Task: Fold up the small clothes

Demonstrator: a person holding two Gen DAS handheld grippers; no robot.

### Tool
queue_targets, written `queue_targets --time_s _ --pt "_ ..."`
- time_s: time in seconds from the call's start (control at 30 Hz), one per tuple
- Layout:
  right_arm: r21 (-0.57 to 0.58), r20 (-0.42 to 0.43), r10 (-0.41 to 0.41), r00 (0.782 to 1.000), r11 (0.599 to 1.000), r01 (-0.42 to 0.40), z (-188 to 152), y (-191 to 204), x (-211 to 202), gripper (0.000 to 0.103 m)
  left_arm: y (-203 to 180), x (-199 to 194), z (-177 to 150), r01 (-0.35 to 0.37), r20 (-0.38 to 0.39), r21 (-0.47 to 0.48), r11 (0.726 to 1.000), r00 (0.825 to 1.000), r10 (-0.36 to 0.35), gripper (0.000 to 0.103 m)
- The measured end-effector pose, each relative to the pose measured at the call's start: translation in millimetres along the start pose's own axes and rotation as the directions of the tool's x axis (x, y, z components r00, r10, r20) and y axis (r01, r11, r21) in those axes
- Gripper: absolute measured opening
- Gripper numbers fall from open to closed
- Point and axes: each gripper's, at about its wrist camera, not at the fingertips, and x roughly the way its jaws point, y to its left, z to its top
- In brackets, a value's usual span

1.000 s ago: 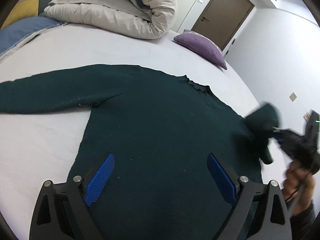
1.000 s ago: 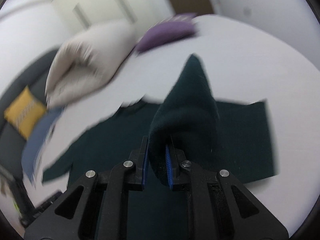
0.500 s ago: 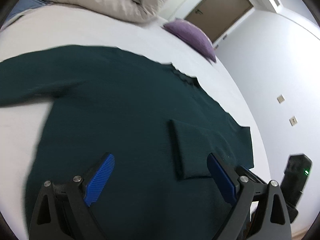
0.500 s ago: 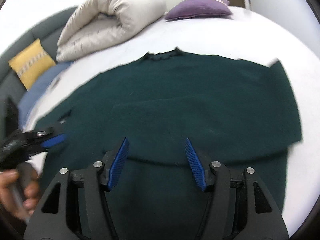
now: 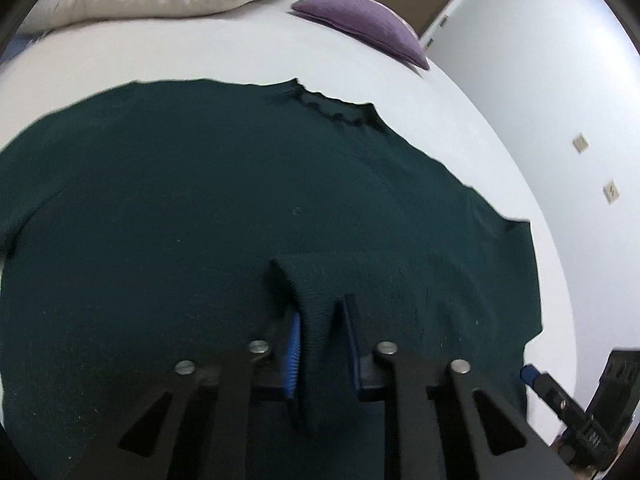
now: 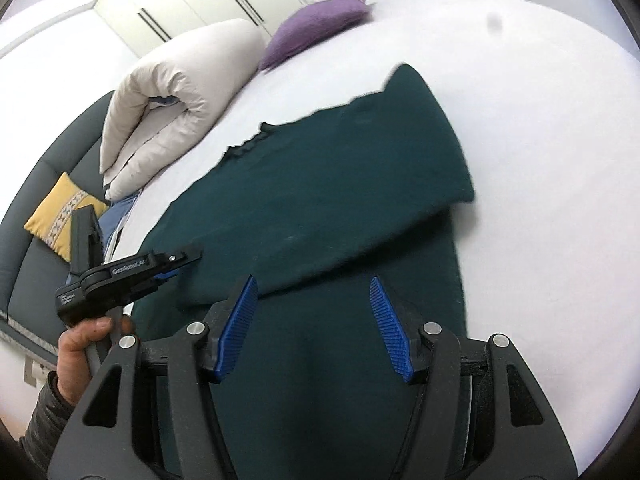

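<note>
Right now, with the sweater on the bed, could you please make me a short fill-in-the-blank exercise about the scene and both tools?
1. The left tool is shut on the cuff of the ____ sleeve of the sweater.
2. The right tool hovers over the sweater with its jaws ____.
3. The pillow past the collar is ____ in colour.
4. The sweater lies on a ____ bed.

Missing words: folded; open; purple; white

purple pillow (image 5: 360, 26), rolled duvet (image 6: 168, 100), yellow cushion (image 6: 60, 210)
</note>
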Motion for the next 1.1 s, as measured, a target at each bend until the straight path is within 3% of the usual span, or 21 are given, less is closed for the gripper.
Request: queue_targets --time_s 0.2,0.43,0.67,0.87,0.93,0.97,1.0,1.1 --pt "0.042 -0.010 0.001 1.000 0.999 -0.001 -3 -16 16 0.057 -5 -19 12 -0.018 0.085 0.038 0.999 0.996 0.015 0.010" --pt "0.133 0.011 0.035 0.999 0.990 -0.037 10 -36 14 0.057 26 -34 49 -0.068 0.229 -0.030 0.997 0.971 0.073 0.010" --pt "0.317 0.067 0.151 0.986 0.934 -0.165 39 -57 23 0.059 57 -20 61 -0.099 0.243 -0.074 0.992 0.963 0.115 0.009" --pt "0.448 0.046 0.161 0.986 0.879 -0.164 55 -72 46 0.059 56 -11 51 -0.122 0.211 -0.058 0.991 0.969 0.131 0.010" --pt "0.439 0.048 0.155 0.987 0.884 -0.160 53 -74 45 0.058 57 -7 47 -0.134 0.186 -0.052 0.990 0.972 0.142 0.026" --pt "0.437 0.049 0.153 0.987 0.885 -0.159 51 -76 44 0.057 60 -6 46 -0.136 0.181 -0.056 0.989 0.973 0.144 0.047" --pt "0.439 0.051 0.154 0.987 0.884 -0.161 51 -77 44 0.057 62 -6 45 -0.136 0.182 -0.063 0.989 0.973 0.145 0.056" --pt "0.439 0.058 0.163 0.985 0.882 -0.172 48 -82 43 0.057 61 -5 44 -0.115 0.176 -0.045 0.992 0.977 0.121 0.055"
